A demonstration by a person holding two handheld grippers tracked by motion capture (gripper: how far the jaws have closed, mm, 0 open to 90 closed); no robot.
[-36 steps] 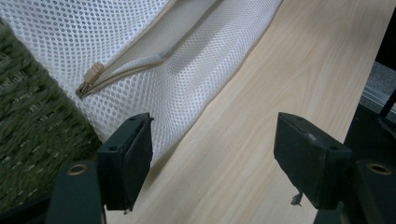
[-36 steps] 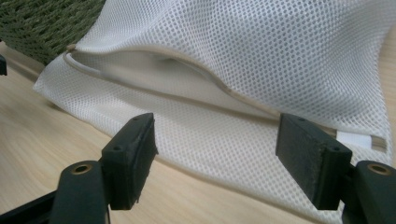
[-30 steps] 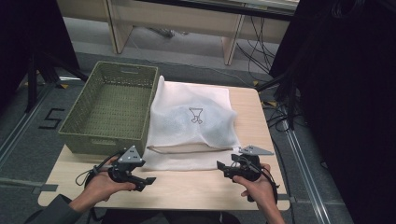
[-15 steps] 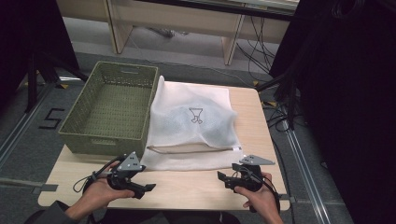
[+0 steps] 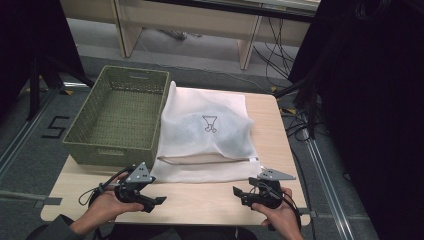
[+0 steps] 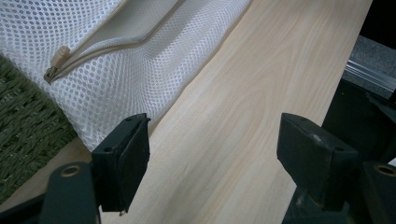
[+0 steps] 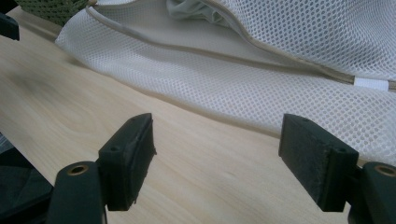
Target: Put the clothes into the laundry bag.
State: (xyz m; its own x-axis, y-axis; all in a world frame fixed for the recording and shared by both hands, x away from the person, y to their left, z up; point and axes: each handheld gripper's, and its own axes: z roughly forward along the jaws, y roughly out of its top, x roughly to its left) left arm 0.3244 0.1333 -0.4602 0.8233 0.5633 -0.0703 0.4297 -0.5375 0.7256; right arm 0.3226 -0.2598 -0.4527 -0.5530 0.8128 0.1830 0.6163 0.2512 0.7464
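Observation:
A white mesh laundry bag (image 5: 207,132) lies on the wooden table (image 5: 200,200), its zipped mouth facing me and partly open. A small printed mark sits on its top. In the left gripper view the bag's zipper pull (image 6: 57,58) rests near the bag's corner (image 6: 116,88). My left gripper (image 5: 156,201) is open above the bare table near the bag's front left corner, nothing between its jaws. My right gripper (image 5: 237,192) is open too, just short of the bag's front right edge (image 7: 261,88). Pale cloth (image 7: 196,11) shows inside the bag's mouth.
A green woven basket (image 5: 122,115) stands at the left, touching the bag's side. A strip of bare wood runs along the table's front edge. Cables and desk legs stand on the floor beyond the table.
Both grippers have drawn back toward the table's front edge, away from the bag. The bag and basket have not moved.

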